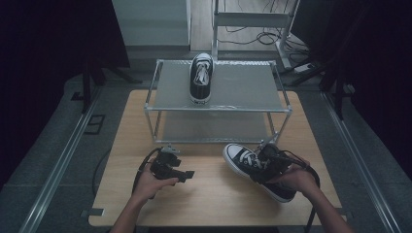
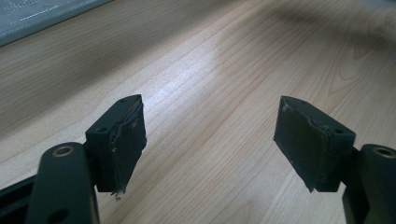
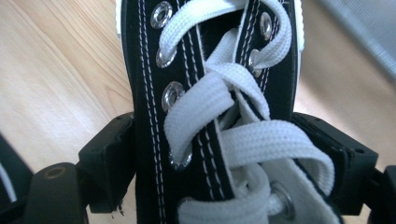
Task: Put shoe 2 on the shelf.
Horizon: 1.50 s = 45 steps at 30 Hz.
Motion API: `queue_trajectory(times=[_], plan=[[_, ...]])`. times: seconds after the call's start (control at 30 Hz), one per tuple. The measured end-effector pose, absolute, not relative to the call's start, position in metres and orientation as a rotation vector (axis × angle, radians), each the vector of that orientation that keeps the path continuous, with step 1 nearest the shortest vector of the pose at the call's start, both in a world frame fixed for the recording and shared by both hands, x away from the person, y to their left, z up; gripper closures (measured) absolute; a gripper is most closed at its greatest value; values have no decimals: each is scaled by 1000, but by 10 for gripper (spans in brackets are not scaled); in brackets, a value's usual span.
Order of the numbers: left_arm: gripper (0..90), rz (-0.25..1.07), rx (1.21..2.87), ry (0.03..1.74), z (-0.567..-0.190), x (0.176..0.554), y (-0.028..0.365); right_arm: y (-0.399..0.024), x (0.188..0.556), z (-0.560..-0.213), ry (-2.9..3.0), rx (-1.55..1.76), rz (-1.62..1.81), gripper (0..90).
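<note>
a second black sneaker (image 1: pixel 201 77) stands on the wire shelf rack's (image 1: pixel 155 108) top tier, on the wooden table (image 1: pixel 214 196).

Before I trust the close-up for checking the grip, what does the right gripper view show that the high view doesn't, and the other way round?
The right gripper view shows the metal eyelets and white laces between the claw pads. The high view shows the rack, a second sneaker on its top shelf, and the left claw, which holds nothing. Both show the right claw clamped on the sneaker above the wooden table.
</note>
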State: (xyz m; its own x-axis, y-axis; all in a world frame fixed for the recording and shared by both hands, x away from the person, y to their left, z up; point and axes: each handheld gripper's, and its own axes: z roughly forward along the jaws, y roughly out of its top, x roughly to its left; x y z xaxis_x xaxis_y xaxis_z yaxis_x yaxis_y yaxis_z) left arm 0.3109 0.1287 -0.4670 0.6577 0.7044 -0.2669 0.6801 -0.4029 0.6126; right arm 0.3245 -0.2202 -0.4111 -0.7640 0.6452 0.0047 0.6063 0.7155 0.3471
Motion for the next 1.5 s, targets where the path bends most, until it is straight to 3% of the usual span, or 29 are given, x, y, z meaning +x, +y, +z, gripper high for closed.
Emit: queue_trajectory(times=[0.43,1.5], plan=[[252,26,2151,1075,-468,312,131,-206,330,-345,2779,940,550,187],[252,11,2139,1078,-469,314,135,-191,354,-269,2708,967,593,188]])
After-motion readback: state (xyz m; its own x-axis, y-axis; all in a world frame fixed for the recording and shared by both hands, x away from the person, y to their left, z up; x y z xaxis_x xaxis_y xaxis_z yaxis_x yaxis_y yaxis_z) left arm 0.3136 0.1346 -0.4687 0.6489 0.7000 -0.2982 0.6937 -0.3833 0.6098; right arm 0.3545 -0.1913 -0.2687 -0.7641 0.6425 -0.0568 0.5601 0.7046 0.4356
